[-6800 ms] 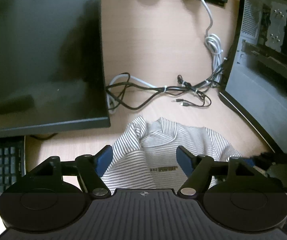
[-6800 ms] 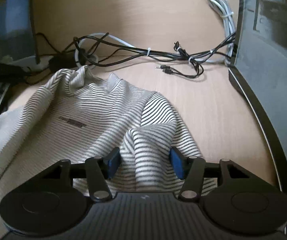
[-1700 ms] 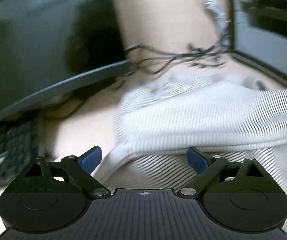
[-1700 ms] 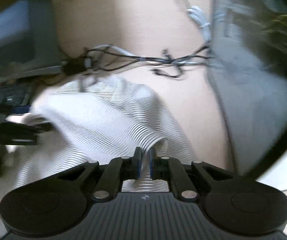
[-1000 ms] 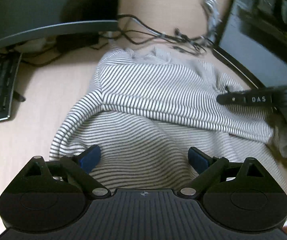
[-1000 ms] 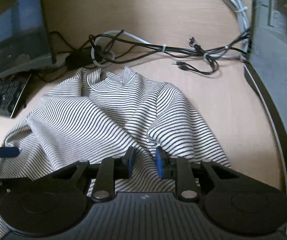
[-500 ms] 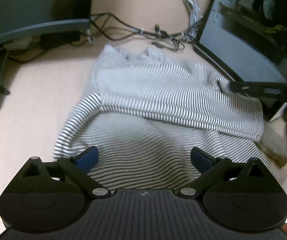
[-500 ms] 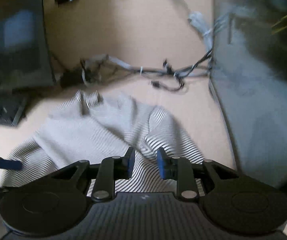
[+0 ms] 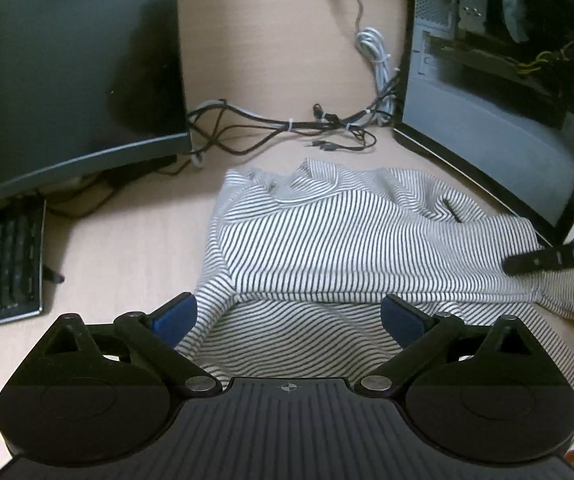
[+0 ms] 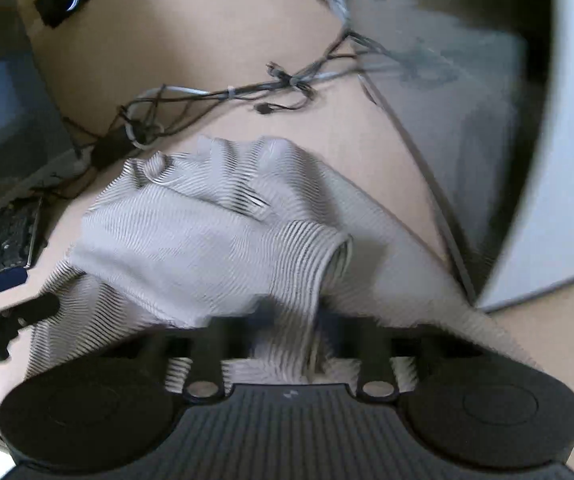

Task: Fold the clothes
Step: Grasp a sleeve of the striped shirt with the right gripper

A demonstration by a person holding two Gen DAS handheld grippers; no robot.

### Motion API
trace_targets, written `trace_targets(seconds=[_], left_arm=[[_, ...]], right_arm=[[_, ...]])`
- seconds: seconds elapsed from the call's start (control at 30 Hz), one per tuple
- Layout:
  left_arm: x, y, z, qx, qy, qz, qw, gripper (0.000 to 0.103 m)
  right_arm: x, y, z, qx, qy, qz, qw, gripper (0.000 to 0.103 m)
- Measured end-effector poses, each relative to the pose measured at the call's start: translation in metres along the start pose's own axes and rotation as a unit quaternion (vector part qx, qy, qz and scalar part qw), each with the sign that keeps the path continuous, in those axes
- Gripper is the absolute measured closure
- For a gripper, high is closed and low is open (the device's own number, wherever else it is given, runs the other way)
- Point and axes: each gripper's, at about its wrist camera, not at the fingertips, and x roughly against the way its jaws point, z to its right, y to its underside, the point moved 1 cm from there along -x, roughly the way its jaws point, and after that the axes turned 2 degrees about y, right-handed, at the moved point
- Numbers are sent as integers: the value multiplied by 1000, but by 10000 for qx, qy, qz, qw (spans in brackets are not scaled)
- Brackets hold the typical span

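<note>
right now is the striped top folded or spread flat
Partly folded: the striped top has one sleeve laid across its front, cuff at the right edge; the bottom half is still spread.

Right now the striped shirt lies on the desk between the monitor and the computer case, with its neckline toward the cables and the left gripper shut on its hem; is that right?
Not quite: the left gripper is open, its blue fingers spread wide above the striped shirt, as the left wrist view shows. The rest holds: the shirt lies between the monitor and the computer case, neckline toward the cables.
</note>
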Motion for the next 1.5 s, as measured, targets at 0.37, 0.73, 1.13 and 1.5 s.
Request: trace_targets(seconds=[0.37,0.73,1.13,1.5], left_arm=[[-34,-36,14,-1029,-904,849,9869,2],[-37,-31,-101,1245,-2174,689,9657,7],[19,-18,-103,1023,-127,487,9935,2],[-42,-40,-95,1739,463,332,9831,1]], right_arm=[[139,-135,-142,2145,-1600,2474,9312,94],[35,-144,-171,2963,-921,2000,9294,94],[-103,-78,-84,1972,178,265,9798,93],[-122,-71,-73,1431,598,165,9878,91]])
